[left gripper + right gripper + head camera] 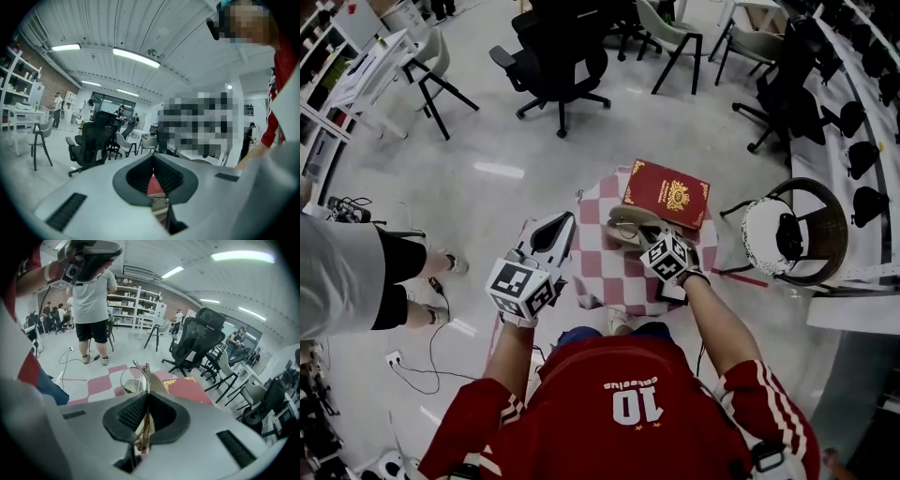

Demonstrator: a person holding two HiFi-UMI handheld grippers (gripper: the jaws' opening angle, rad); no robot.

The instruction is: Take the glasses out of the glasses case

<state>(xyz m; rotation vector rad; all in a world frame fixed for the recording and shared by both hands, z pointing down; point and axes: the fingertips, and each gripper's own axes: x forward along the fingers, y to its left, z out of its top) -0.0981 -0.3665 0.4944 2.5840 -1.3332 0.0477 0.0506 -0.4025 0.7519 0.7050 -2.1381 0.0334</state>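
Nearest to the camera is the person's red shirt [628, 412], and from it both forearms reach forward over a small table [602, 261] with a red and white checked cloth. On the right side, the right gripper [146, 401] has its jaws closed on the glasses [132, 380]. The thin golden frame passes edge-on between the ribbed pads, and one round lens stands out beyond the jaw tips. In the head view this gripper is just over the glasses case [625, 226], a beige open shell lying beside a red book [666, 194]. I cannot tell for sure whether the glasses are already fully clear of the case. The left gripper [555, 230] is held up at the left edge of the table, apart from the case, and its jaws are together with nothing between them. The glasses look very light, so I think weight is no problem. However, the wire frame seems thin and would bend easily, and the smooth metal may slide in the pads. The lens is surely fragile and easy to scratch. A soft hold on the frame, near the hinge or the rim edge, seems best to me, never on the lens face. The case may shift during the lift, because nothing holds it down.
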